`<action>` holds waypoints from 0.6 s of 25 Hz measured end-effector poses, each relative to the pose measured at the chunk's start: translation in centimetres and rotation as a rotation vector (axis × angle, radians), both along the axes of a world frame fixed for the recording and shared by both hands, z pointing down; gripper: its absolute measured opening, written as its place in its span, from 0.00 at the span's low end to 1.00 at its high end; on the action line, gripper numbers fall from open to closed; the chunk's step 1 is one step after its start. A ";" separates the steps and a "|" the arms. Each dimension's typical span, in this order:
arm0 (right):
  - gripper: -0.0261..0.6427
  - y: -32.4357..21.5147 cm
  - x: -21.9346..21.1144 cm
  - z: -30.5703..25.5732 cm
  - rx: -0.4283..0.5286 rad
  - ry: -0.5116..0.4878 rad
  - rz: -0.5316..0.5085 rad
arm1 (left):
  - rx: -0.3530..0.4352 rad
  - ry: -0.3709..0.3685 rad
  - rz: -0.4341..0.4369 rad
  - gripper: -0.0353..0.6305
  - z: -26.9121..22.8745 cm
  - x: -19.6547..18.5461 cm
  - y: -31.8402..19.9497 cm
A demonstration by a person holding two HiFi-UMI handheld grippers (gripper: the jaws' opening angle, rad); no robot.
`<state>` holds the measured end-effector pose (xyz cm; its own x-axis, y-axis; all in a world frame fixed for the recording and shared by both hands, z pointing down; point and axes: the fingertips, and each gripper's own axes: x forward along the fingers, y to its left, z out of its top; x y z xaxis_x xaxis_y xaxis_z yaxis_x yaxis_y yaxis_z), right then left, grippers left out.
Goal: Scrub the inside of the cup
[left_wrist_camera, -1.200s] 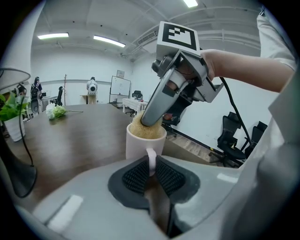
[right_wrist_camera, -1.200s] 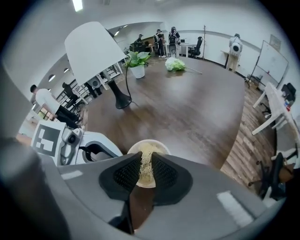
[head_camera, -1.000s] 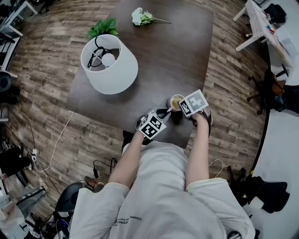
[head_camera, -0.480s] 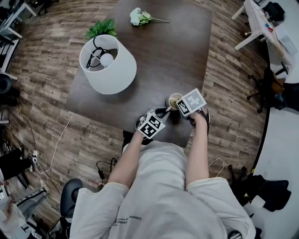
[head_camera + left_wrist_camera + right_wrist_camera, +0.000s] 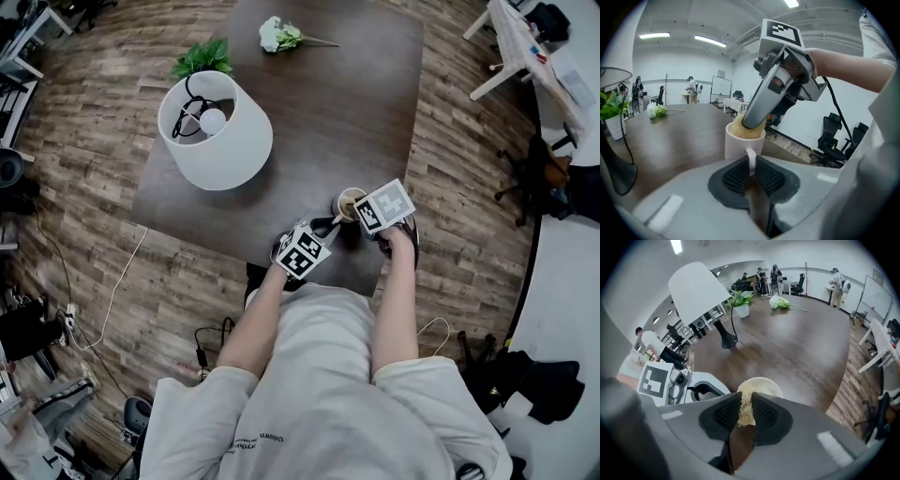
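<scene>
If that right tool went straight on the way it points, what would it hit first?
Probably the inside of the cup: the right tool, shut on a beige scrubber, points down into it.

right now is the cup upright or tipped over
Upright: the cup stands on the table, mouth up, with the sponge filling its mouth.

Near edge of the table [image 5: 347, 103]: cup [image 5: 349, 203], scrub pad [image 5: 745, 401] in it; lamp [image 5: 217, 131] far left, plant [image 5: 203, 56] and flowers [image 5: 281, 35] behind.
</scene>
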<state>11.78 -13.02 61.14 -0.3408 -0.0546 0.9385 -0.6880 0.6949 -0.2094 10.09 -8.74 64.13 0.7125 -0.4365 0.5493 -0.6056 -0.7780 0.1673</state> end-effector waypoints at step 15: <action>0.17 -2.9 2.0 -4.0 0.144 -0.089 0.117 | -0.005 0.024 -0.030 0.12 0.0 -0.3 -0.5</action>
<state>13.79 -15.96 57.10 -0.4051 -0.2303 0.8848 -0.7488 0.6388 -0.1766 9.83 -9.22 64.16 0.7122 -0.4552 0.5343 -0.6245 -0.7585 0.1862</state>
